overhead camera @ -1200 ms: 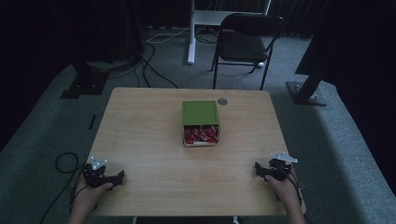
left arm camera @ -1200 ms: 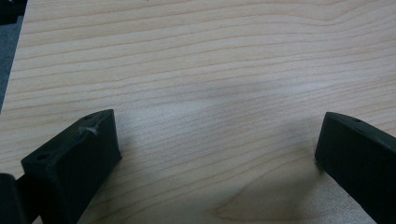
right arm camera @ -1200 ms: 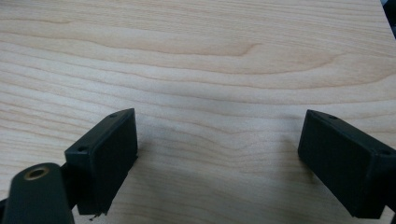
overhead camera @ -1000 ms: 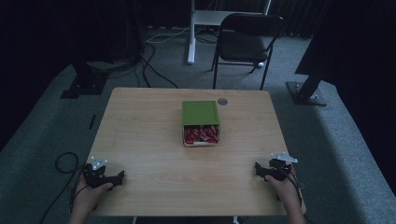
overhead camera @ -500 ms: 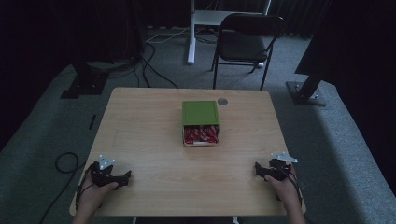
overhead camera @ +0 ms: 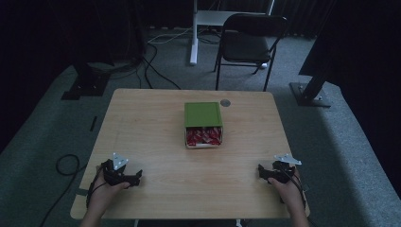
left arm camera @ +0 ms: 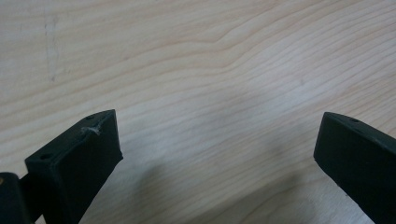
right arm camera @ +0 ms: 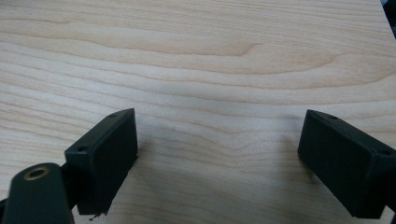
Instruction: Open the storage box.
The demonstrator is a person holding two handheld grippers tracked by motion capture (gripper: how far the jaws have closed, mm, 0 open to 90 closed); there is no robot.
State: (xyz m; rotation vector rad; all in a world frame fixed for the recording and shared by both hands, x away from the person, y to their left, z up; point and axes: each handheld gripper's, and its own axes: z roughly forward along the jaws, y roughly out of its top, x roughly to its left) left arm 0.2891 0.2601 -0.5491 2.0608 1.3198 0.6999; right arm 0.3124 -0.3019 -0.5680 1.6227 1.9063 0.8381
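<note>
Grippers — left (overhead camera: 124, 177), right (overhead camera: 273, 173) — jaws spread, table (overhead camera: 151, 123).

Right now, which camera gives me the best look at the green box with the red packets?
The high view: the green box sits mid-table, its lid slid back, red packets exposed at the near end. Both gripper views look down at bare wooden tabletop between open jaws, so they tell you nothing about it.
</note>
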